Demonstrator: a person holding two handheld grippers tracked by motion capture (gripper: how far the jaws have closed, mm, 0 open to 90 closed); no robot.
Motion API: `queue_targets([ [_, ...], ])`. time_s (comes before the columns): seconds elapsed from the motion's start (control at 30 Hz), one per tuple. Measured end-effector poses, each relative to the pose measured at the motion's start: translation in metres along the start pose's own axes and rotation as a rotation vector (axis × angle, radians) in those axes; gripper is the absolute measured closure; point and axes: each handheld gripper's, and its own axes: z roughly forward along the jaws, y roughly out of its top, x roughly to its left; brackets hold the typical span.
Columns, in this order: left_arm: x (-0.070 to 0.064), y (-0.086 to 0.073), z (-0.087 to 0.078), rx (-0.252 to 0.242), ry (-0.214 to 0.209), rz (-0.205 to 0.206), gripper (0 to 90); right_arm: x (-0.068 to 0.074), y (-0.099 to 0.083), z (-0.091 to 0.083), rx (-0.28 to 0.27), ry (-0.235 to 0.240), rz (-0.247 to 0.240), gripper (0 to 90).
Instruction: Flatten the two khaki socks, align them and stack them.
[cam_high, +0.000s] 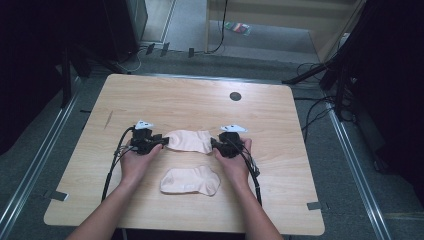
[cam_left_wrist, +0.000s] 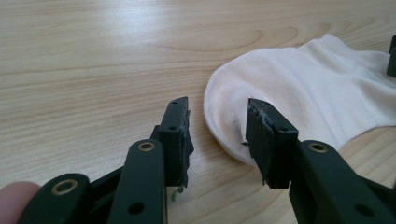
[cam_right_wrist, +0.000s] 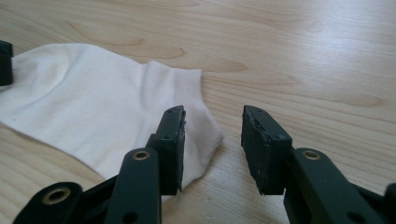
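The far sock (cam_high: 189, 141) lies flat on the counter (cam_high: 165, 95), just beyond the near sock (cam_high: 190, 181), and I have one of my grippers at each of its ends. My left gripper (cam_high: 161, 141) is at its rounded toe end, my right gripper (cam_high: 215, 143) at its ribbed cuff end. In the left gripper view my fingers (cam_left_wrist: 176, 135) stand apart with nothing between them, the toe edge of the far sock (cam_left_wrist: 299, 88) lying just ahead and partly behind the right-hand one. In the right gripper view my fingers (cam_right_wrist: 264, 140) are likewise spread and empty, the cuff of the far sock (cam_right_wrist: 93, 102) reaching only to the left-hand one, so the gap sits over bare wood.

I judge this to be the approach before a two-ended pinch. Next, I think, each gripper must slide inward toward the far sock until cloth lies inside the gap, then squeeze low against the wood to catch the thin edge.

Around the far sock there is open wood on every side; the near sock is apart from it, and the counter's edges are well away
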Motion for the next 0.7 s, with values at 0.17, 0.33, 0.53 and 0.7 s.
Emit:
queue_targets([
  [0.17, -0.004, 0.0, 0.003, -0.006, 0.044, 0.029, 64.4, 0.001, -0.004, 0.002, -0.001, 0.003, -0.016, 60.3],
  [0.33, -0.009, -0.002, 0.004, 0.004, 0.052, 0.07, 83.2, 0.006, -0.009, 0.004, -0.015, -0.007, -0.038, 68.4],
  [0.53, -0.01, -0.006, -0.001, 0.002, 0.04, 0.104, 90.0, 0.011, -0.011, 0.002, -0.014, -0.03, -0.09, 88.7],
  [0.7, -0.006, -0.011, -0.012, -0.041, 0.01, 0.088, 90.0, 0.005, -0.009, -0.007, -0.01, -0.004, -0.026, 89.2],
])
